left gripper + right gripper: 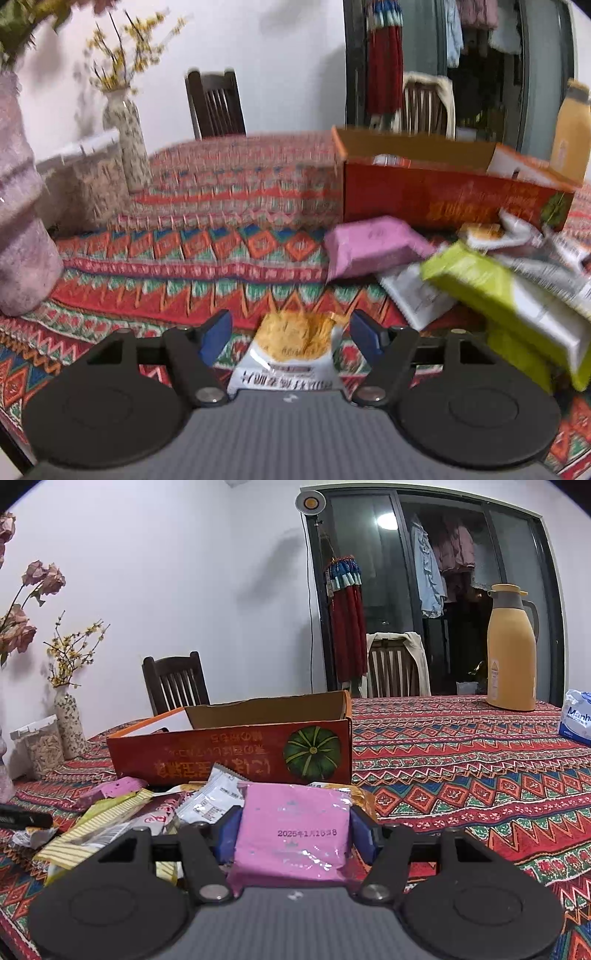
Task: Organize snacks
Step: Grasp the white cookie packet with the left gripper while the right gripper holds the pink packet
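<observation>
Left hand-held gripper (290,332) spread apart w/ white snack pack (291,350) loose between pads, pack's near end hidden. Right hand-held gripper (293,830) clamped on pink packet (291,827). Box (236,753) contents unseen.

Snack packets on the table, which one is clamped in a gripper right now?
The pink packet with a printed date, squeezed between the right gripper pads. The white packet picturing yellow crisps only lies loose between the open left gripper.

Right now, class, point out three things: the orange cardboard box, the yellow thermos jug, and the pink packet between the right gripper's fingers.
orange cardboard box (229,753), right wrist view, front wall.
yellow thermos jug (511,653), right wrist view, body.
pink packet (293,830), right wrist view, top face.
</observation>
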`<state>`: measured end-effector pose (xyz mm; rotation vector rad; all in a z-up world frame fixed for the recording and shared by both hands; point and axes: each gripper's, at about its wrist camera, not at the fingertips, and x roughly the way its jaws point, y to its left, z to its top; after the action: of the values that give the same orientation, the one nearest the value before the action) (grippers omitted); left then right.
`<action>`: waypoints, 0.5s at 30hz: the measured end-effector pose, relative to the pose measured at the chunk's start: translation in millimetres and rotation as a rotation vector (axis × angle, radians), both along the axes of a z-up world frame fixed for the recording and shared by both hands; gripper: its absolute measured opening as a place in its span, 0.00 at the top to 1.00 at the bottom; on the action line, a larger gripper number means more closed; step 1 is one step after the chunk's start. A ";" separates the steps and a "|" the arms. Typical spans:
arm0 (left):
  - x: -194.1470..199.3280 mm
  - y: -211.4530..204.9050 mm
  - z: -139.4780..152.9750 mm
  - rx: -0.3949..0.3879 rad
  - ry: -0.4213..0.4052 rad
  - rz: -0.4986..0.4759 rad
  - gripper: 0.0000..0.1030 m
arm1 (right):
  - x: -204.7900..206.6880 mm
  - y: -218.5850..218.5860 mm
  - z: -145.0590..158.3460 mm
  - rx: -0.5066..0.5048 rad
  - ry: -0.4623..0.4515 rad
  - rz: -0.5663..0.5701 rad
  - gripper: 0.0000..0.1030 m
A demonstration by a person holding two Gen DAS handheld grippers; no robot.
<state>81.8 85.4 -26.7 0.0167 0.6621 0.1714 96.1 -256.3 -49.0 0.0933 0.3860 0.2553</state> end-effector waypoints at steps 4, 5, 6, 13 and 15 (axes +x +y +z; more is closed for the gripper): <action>3.5 0.3 -5.6 -0.006 0.025 -0.011 0.51 | -0.1 0.0 0.1 -0.001 -0.003 0.001 0.41; 2.5 -0.1 -4.7 -0.021 0.024 -0.024 0.54 | -0.1 -0.1 0.2 -0.001 -0.003 0.002 0.41; 1.5 -1.6 -4.3 -0.020 0.019 -0.026 0.54 | 0.1 -0.2 0.3 -0.001 -0.003 0.004 0.41; -2.9 -11.6 1.1 -0.015 -0.025 -0.039 0.55 | -1.6 -1.9 0.1 0.006 -0.005 -0.005 0.41; -3.9 -13.1 8.6 -0.018 -0.052 -0.043 0.55 | -2.3 -2.0 0.5 0.007 -0.007 -0.012 0.41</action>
<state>77.9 72.3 -18.1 0.0092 0.6106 0.1243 93.8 -258.3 -48.5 0.1016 0.3770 0.2455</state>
